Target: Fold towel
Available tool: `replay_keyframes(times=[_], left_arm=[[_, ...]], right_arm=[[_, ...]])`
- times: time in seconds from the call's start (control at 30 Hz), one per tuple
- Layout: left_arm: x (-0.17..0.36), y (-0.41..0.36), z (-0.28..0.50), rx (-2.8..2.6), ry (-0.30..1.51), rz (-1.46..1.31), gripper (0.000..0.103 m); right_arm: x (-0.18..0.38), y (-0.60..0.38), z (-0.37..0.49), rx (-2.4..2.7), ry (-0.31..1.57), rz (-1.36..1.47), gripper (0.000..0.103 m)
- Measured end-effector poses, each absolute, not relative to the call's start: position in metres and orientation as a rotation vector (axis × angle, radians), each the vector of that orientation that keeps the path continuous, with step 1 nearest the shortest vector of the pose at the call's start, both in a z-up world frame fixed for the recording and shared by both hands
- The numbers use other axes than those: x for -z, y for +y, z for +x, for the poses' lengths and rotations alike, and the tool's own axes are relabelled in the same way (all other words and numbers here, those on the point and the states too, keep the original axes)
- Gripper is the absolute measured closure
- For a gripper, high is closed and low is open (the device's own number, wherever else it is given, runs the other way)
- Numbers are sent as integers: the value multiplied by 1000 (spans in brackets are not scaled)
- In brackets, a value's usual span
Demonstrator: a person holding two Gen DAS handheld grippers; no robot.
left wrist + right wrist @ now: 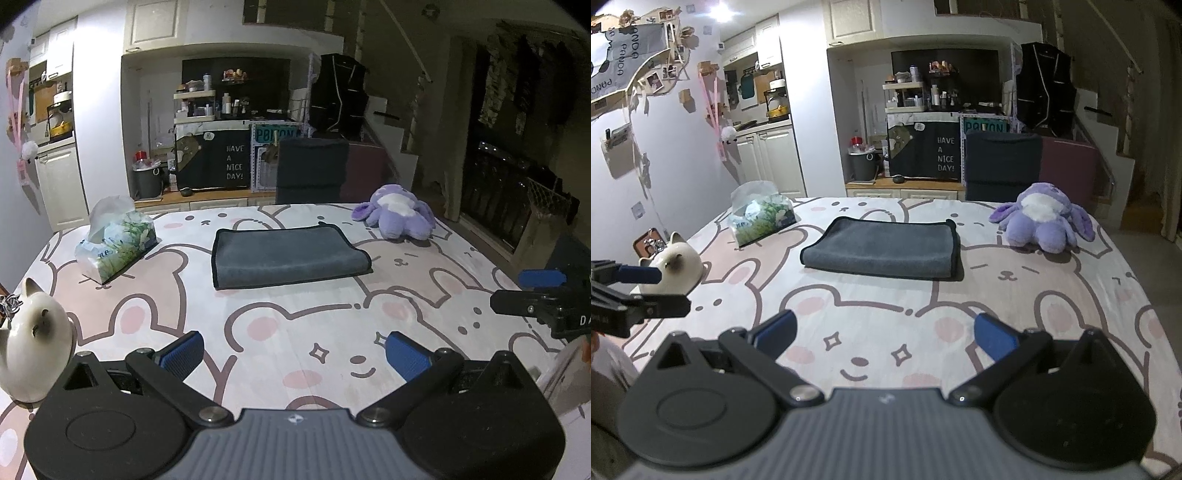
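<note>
A dark grey towel [284, 256] lies folded flat in the middle of the table, on a bear-print cloth; it also shows in the right wrist view [886, 249]. My left gripper [295, 349] is open and empty, held above the table's near part, well short of the towel. My right gripper [884, 334] is open and empty too, at a like distance. The right gripper shows at the right edge of the left wrist view [539, 295]. The left gripper shows at the left edge of the right wrist view [635, 291].
A tissue pack [116, 243] lies left of the towel. A white cat figurine [33, 339] stands at the near left. A purple plush toy [397, 212] sits at the far right. A dark chair [312, 170] stands behind the table's far edge.
</note>
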State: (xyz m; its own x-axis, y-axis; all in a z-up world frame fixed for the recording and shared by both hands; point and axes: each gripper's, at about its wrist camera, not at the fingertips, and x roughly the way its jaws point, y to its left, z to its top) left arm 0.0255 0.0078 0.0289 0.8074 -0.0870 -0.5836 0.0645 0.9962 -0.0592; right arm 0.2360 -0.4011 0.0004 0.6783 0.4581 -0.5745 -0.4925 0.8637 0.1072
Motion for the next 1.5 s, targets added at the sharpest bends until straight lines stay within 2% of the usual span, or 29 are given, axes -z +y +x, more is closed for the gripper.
replay_keyframes(times=[1.5], left_arm=[[-24, 5, 18, 95, 598, -28, 0]], right_arm=[[7, -404, 221, -544, 592, -59, 0]])
